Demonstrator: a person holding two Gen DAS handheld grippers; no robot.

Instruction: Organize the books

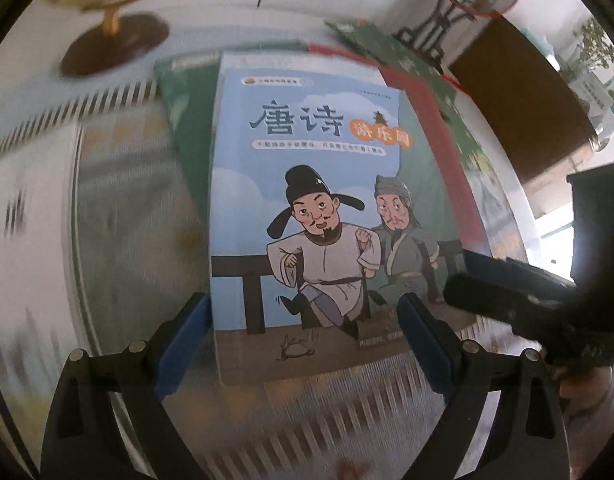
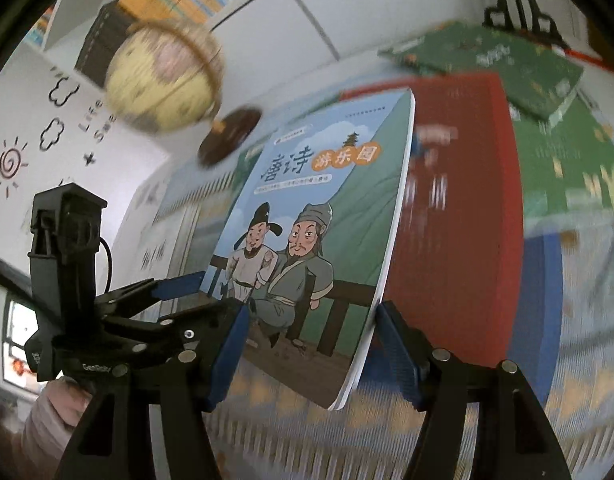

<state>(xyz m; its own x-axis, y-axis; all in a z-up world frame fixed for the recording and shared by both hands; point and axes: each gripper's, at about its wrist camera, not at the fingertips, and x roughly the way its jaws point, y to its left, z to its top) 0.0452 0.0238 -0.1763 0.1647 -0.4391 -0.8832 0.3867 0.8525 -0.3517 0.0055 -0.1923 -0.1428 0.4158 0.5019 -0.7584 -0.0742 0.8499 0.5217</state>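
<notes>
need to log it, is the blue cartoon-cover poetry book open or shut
Shut: the blue cartoon-cover poetry book shows its whole front cover, with its page edges stacked together along the right side. No inside pages show.

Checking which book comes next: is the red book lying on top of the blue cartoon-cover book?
No, the blue cartoon-cover book overlaps the red book.

A patterned tabletop (image 1: 119, 208) carries a globe (image 2: 163, 80), a red book (image 2: 459, 200) and green books (image 2: 487, 60).
</notes>
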